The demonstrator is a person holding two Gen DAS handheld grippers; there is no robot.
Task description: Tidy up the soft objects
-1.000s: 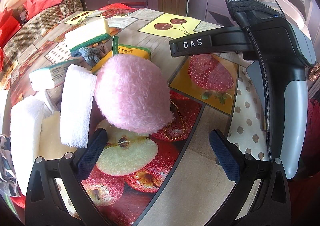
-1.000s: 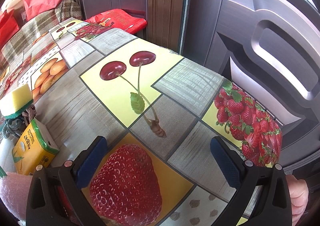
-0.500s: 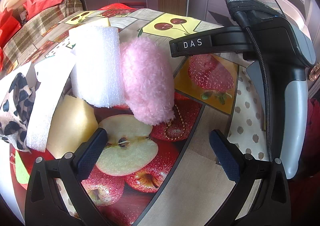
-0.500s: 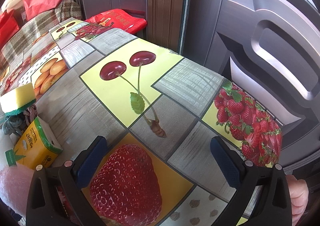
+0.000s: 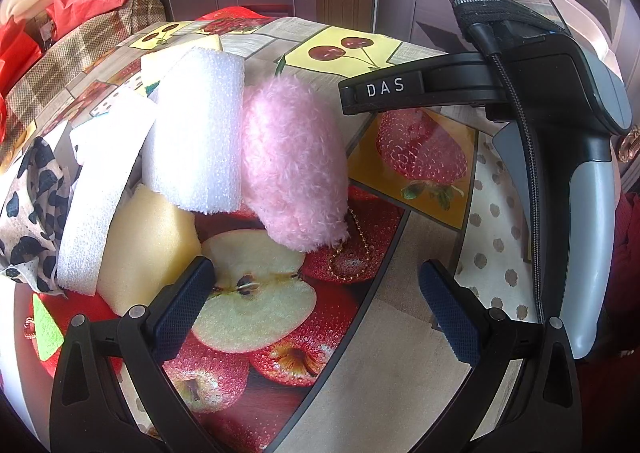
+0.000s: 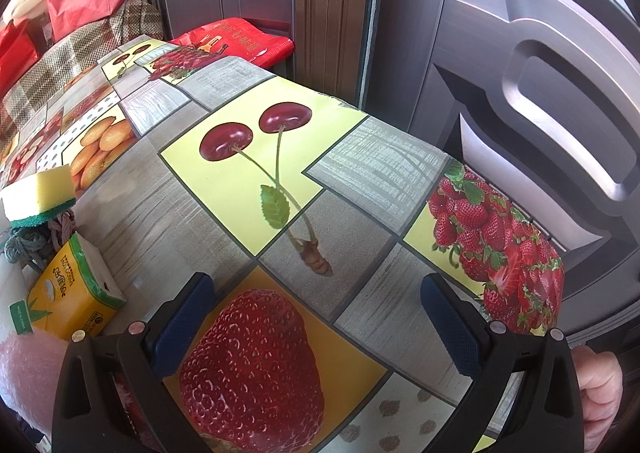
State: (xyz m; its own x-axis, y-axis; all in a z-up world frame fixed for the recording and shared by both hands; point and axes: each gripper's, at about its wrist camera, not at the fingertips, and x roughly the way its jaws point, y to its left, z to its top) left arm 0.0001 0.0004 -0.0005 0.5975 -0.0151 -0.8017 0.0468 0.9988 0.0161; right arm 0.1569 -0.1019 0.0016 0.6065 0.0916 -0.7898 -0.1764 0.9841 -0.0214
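left gripper (image 5: 316,301): jaws apart, empty, over tabletop (image 5: 408,317) | right gripper (image 6: 318,317): jaws apart, empty | pink plush (image 5: 294,165): on tabletop, touching white foam (image 5: 200,133) | sponge (image 6: 40,193), tissue pack (image 6: 72,289): tabletop's left edge

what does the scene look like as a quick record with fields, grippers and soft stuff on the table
surface: fruit-print tablecloth
left gripper: open, holding nothing
right gripper: open, holding nothing
in front of left gripper: fluffy pink plush pouch with gold bead chain
beside pouch: white foam block, pale yellow sponge, leopard-print cloth
left edge of right view: yellow-green scrub sponge, yellow tissue pack
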